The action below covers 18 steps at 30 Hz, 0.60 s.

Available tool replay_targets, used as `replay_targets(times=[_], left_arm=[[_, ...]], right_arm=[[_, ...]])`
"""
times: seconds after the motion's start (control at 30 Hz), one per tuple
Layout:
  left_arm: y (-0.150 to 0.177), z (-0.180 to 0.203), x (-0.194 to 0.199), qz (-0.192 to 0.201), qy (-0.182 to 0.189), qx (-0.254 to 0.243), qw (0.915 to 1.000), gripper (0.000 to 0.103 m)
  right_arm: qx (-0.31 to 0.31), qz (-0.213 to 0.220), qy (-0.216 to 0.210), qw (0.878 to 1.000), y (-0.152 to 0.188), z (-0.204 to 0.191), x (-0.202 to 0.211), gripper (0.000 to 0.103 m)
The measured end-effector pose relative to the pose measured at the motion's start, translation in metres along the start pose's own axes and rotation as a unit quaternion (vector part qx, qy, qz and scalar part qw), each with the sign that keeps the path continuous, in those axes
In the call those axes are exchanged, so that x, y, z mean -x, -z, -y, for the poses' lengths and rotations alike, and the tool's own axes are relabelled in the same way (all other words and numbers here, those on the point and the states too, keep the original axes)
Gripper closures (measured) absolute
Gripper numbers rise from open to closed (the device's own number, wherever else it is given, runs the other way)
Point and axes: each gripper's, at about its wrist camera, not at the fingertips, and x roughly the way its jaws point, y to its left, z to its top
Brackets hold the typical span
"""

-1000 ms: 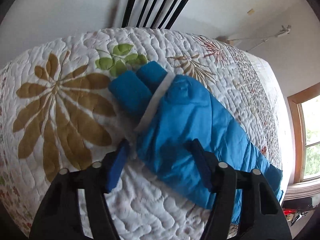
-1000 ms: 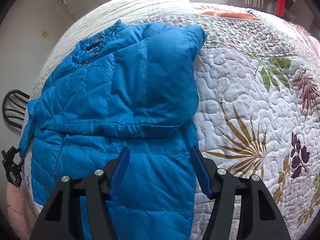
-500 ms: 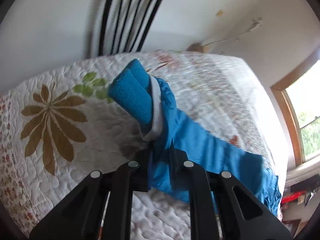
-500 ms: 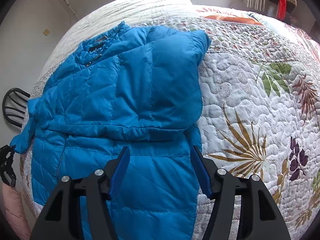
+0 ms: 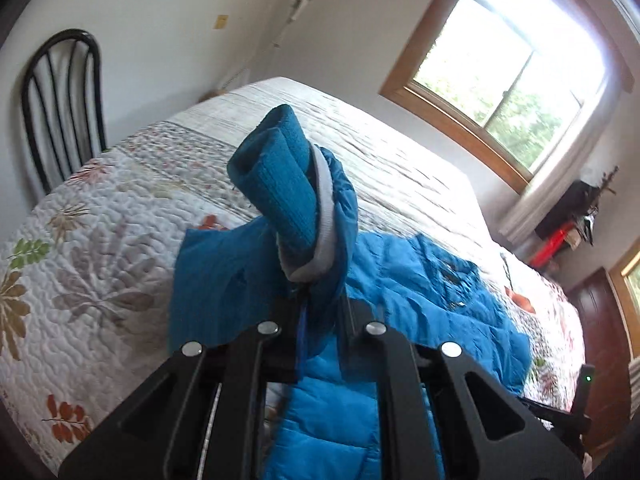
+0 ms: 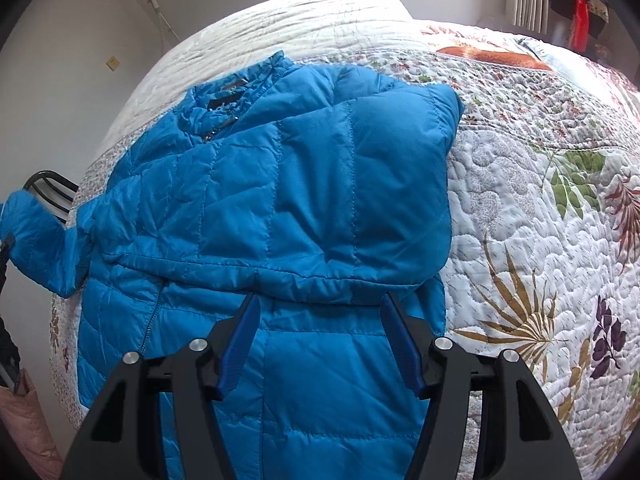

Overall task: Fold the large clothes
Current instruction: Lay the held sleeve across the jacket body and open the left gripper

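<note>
While the blue quilted jacket (image 6: 280, 208) lies spread on the bed's floral quilt (image 6: 540, 240), one sleeve already folded across its chest, the left tool (image 5: 320, 312) is clamped on the other sleeve (image 5: 316, 216) and holds it raised, its ribbed cuff (image 5: 276, 180) standing upright above the jaws. The right tool (image 6: 320, 340) hovers over the jacket's lower half with its jaws apart, gripping nothing. A black chair (image 5: 60, 108) stands beside the bed, a window (image 5: 508, 76) beyond. The lifted sleeve hides the left tool's fingertips, and the jacket's hem is cut off behind the right tool.
</note>
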Motion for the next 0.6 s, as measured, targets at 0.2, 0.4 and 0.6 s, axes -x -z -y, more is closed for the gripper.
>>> replay_targets(times=[0.2,0.4,0.6], left_arm=[[0.036,0.090,-0.046,-0.046,0.052,-0.074,0.9949,0.093],[0.074,0.105,-0.115,-0.121,0.041,-0.091,0.9876,0.093],[0.095,0.104,-0.155,-0.173,0.033,-0.089,0.9803,0.093]], right_arm=[[0.005,-0.006,-0.009,1.000,-0.002,-0.006,-0.008,0.040],[0.012,-0.013,-0.005,1.000,0.000,-0.010,-0.016,0.040],[0.010,-0.018,-0.007,1.000,0.000,-0.007,-0.022,0.039]])
